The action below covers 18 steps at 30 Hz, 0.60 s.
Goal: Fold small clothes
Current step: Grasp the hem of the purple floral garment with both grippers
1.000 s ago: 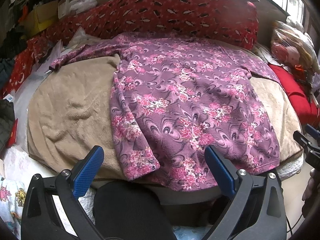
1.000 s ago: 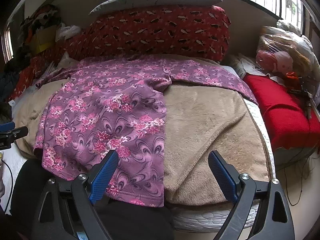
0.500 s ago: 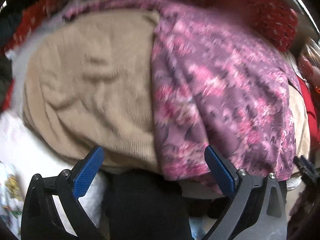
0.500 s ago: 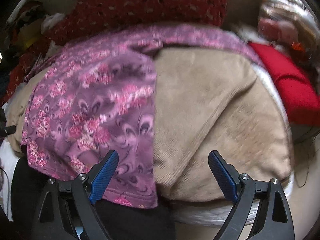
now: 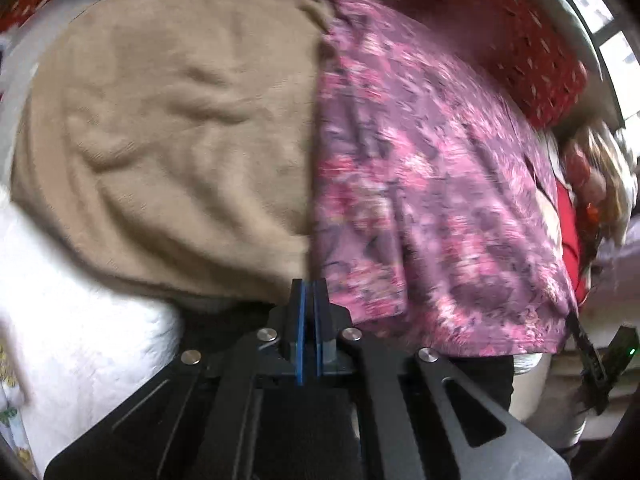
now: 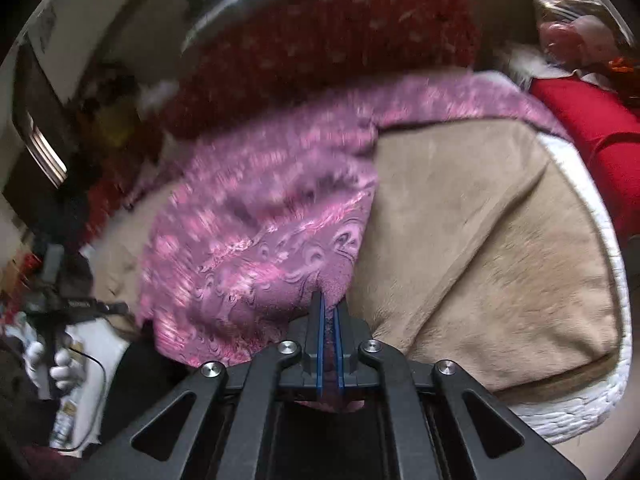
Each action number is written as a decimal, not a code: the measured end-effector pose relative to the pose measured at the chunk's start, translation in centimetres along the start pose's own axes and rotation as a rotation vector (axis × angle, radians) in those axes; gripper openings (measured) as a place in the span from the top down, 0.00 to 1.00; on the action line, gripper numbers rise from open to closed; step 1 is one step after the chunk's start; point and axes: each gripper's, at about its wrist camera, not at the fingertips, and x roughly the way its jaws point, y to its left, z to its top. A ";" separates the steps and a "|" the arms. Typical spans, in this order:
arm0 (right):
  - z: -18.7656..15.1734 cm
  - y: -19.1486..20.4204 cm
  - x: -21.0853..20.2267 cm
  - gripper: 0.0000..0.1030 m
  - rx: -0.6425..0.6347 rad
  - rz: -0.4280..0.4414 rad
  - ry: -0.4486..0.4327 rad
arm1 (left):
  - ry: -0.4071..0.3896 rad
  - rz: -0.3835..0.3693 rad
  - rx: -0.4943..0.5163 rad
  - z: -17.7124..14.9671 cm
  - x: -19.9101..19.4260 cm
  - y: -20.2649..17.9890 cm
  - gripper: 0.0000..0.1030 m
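We judge the floral top soft, light and floppy, so our right hand-held gripper pinches its hem corner while the left hand-held gripper is pressed together just beside the opposite corner, apparently on nothing.

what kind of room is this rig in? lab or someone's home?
Looks like a home bedroom, not a lab. The purple floral garment is spread on a tan blanket over what seems a bed, with a red patterned bolster along the back and a window behind it.
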 end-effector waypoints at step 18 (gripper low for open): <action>-3.4 -2.3 5.2 0.94 0.105 -0.057 0.161 | 0.069 0.150 0.199 0.5 4.4 -7.4 0.22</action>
